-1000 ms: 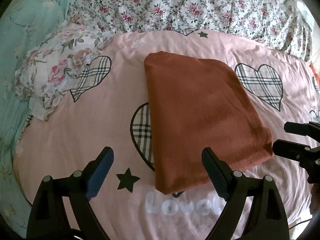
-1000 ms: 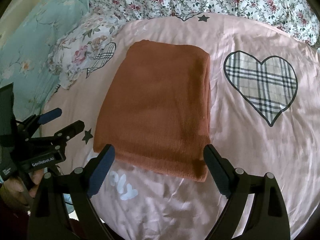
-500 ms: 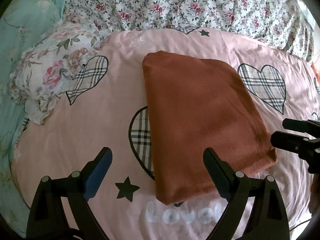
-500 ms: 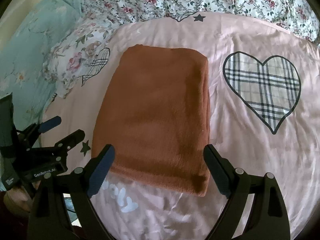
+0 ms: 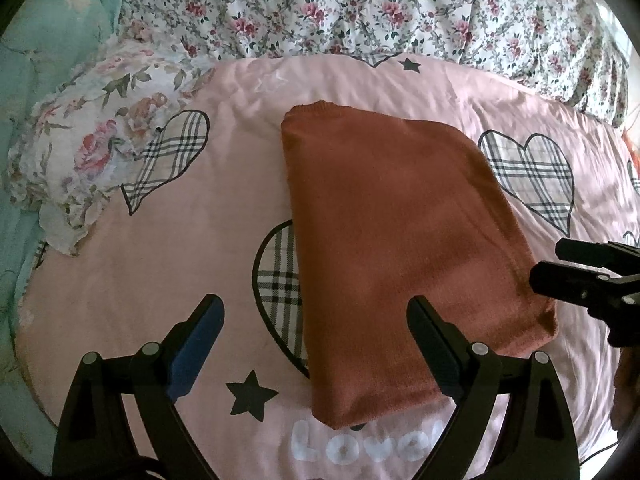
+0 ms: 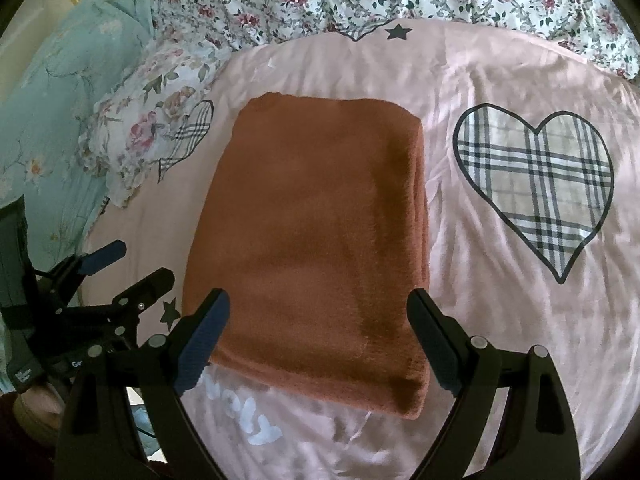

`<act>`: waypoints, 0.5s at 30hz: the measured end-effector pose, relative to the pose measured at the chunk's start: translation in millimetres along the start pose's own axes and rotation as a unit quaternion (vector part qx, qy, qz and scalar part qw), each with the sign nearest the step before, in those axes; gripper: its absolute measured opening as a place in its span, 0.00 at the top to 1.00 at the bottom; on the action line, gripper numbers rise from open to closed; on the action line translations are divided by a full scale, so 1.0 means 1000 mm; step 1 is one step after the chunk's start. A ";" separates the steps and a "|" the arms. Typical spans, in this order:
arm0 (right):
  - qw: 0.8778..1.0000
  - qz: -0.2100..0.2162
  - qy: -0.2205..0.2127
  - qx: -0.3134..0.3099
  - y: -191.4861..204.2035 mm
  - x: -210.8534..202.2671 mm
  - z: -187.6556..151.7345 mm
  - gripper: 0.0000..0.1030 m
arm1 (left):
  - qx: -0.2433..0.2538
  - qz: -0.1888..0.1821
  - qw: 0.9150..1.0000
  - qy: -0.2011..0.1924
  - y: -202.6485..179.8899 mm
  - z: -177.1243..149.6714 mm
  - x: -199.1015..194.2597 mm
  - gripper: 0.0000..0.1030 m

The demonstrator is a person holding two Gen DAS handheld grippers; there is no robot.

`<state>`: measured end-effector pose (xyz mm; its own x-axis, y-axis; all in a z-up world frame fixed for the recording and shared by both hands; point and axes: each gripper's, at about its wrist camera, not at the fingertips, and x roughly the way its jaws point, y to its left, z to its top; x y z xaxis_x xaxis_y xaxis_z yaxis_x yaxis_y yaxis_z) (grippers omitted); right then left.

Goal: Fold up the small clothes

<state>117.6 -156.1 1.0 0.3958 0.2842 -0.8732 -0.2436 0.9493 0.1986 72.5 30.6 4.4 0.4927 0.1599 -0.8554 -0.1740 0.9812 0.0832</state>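
Observation:
A rust-brown garment (image 5: 404,248) lies folded into a flat rectangle on the pink bedspread (image 5: 168,264); it also shows in the right wrist view (image 6: 320,248). My left gripper (image 5: 316,344) is open and empty, hovering near the garment's near left corner. My right gripper (image 6: 320,336) is open and empty, over the garment's near edge. Each gripper shows in the other's view: the right one (image 5: 576,276) at the garment's right corner, the left one (image 6: 120,276) just left of the garment.
The pink bedspread (image 6: 500,320) has plaid hearts, black stars and white lettering. A floral pillow (image 5: 88,152) lies at the left, a floral quilt (image 5: 380,8) across the back, and a teal cover (image 6: 52,112) at the far left.
Both grippers have drifted slightly closer to the garment's near edge. The garment has not moved and both grippers stay open.

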 end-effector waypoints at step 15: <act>1.000 -0.009 0.001 -0.007 0.009 0.006 -0.006 0.12 | -0.021 -0.024 0.999 0.001 0.006 -0.001 0.006 0.09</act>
<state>112.7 -146.9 -4.8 0.3982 0.2667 -0.8777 -0.2488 0.9523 0.1766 73.4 37.7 -0.9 0.4996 0.1127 -0.8589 -0.1859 0.9823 0.0207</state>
